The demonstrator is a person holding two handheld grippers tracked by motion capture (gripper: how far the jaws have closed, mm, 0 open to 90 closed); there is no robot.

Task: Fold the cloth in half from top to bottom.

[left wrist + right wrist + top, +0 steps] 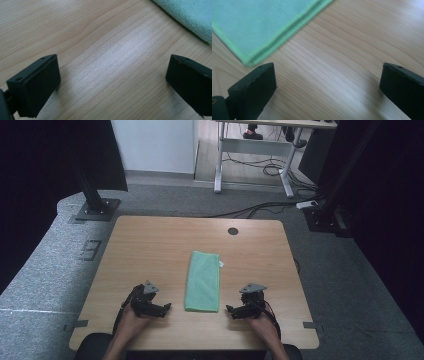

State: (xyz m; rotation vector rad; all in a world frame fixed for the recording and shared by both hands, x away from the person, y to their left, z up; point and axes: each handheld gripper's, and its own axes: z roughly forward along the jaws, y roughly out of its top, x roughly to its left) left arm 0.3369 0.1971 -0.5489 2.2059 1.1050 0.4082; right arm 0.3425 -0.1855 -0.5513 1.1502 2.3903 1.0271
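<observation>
A folded green cloth (202, 280) lies lengthwise in the middle of the wooden table (150, 245), with a small white tag at its far right corner. My left gripper (166, 308) rests low near the front edge, just left of the cloth's near end, jaws wide apart over bare wood. In the left gripper view (113, 82) the cloth (192, 15) shows at the top right. My right gripper (231, 310) sits to the right of the cloth's near corner, open too. In the right gripper view (328, 87) the cloth's layered edge (262, 27) lies at the upper left.
A round dark cable hole (233, 231) sits near the table's far edge. A black post on a base plate (95, 202) stands on the floor at the far left, and a white-legged desk (255, 150) with cables under it stands beyond the table.
</observation>
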